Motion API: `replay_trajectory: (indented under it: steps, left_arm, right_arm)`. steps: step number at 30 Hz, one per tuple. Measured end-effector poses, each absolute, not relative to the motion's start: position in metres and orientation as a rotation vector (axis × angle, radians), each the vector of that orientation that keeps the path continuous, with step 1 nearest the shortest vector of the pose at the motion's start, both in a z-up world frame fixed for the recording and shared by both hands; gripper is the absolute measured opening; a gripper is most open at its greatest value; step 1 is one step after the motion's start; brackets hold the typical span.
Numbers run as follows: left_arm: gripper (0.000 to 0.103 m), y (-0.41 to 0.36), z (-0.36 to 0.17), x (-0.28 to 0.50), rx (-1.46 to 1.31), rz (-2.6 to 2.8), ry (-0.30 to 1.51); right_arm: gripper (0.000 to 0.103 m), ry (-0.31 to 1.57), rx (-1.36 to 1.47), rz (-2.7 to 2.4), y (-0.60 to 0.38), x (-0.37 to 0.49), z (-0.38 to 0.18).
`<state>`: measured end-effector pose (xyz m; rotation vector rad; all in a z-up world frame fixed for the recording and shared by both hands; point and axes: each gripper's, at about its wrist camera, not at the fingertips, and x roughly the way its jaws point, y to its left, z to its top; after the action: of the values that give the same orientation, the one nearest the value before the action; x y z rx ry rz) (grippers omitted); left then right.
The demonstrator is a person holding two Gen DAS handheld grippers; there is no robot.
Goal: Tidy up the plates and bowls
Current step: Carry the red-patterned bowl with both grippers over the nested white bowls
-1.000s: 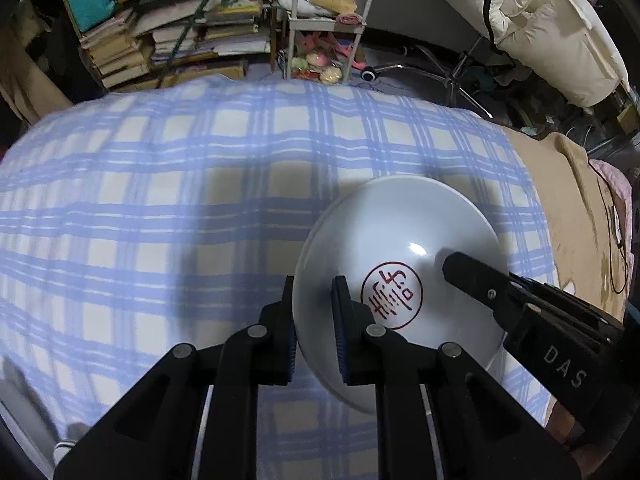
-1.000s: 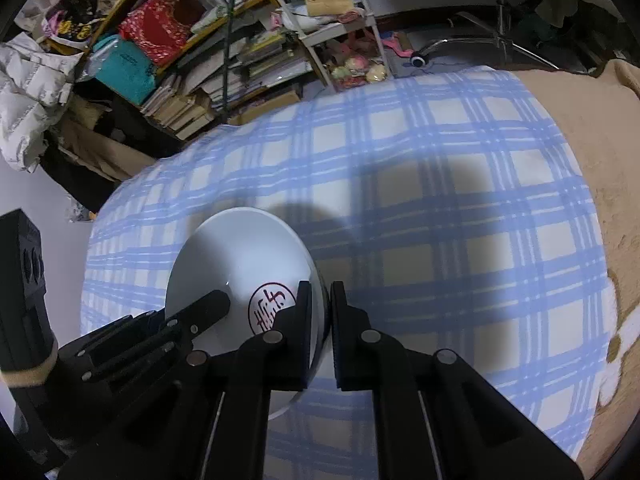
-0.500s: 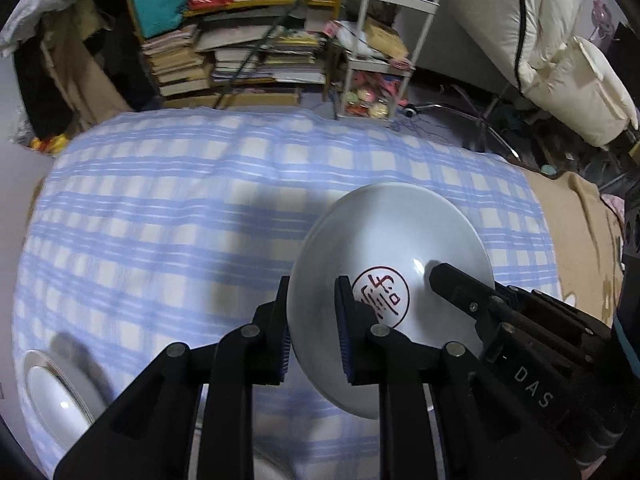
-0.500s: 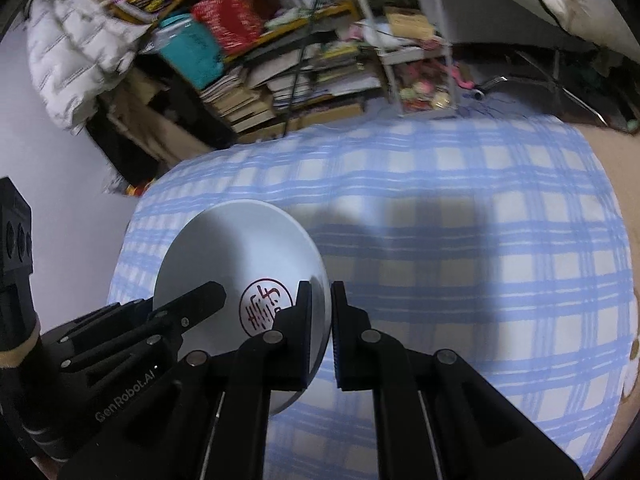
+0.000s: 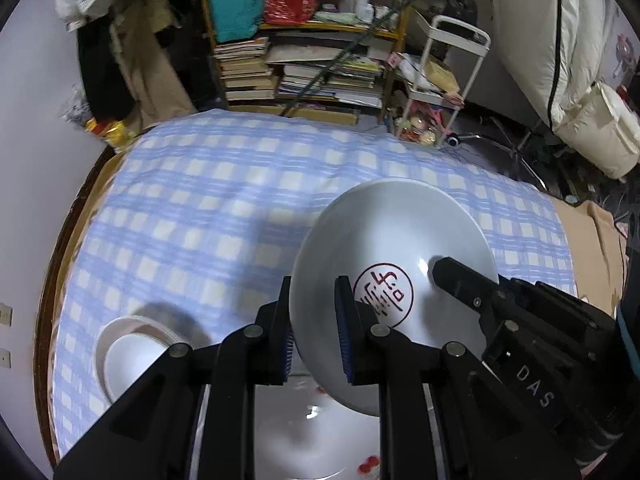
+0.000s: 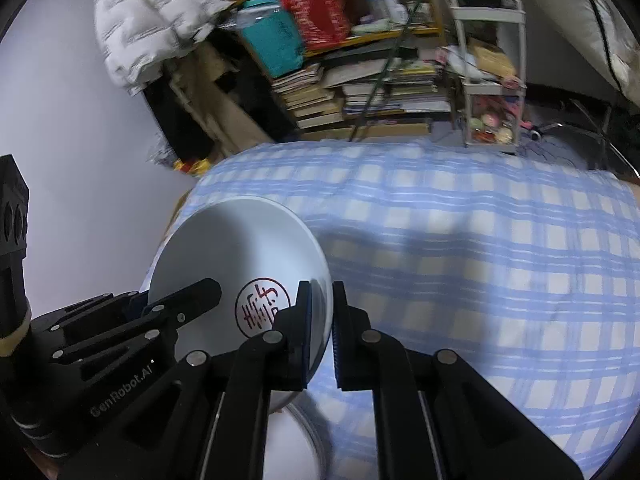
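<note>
White bowl: red seal inside, tilted above my checked cloth.
Left gripper: clamps its rim.
Right gripper: clamps opposite rim.

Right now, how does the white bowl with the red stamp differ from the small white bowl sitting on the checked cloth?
The white bowl with the red stamp is held tilted above the cloth, pinched by the left tongs and right tongs; the small white bowl rests upright, untouched. The stamped bowl looks wider, the small one shows no mark. Both are white.
</note>
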<state>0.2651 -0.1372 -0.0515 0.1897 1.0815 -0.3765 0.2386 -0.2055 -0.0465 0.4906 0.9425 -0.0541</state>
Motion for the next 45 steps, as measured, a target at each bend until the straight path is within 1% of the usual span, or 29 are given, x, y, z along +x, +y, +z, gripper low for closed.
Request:
replay_trajectory:
  steps: [8, 18, 29, 33, 36, 45]
  left_arm:
    - [0.018, -0.072, -0.043, 0.257, 0.151, -0.306, 1.072]
    - [0.018, 0.001, -0.046, 0.255, 0.043, -0.245, 1.082]
    - [0.018, 0.047, -0.080, 0.246, -0.013, -0.149, 1.125]
    - [0.018, 0.061, -0.090, 0.238, -0.057, -0.117, 1.110]
    - [0.018, 0.065, -0.095, 0.232, -0.047, -0.089, 1.074]
    - [0.018, 0.079, -0.110, 0.237, -0.108, -0.073, 1.117]
  right_arm:
    - [0.011, 0.918, 0.387, 0.027, -0.144, 0.258, -0.028]
    - [0.011, 0.906, 0.261, 0.156, -0.074, 0.279, -0.018]
    - [0.011, 0.943, 0.288, 0.258, -0.032, 0.289, -0.051]
    - [0.011, 0.973, 0.260, 0.296, -0.019, 0.288, -0.066]
    - [0.011, 1.001, 0.245, 0.309, -0.010, 0.288, -0.076]
    - [0.010, 1.030, 0.213, 0.320, 0.002, 0.287, -0.090]
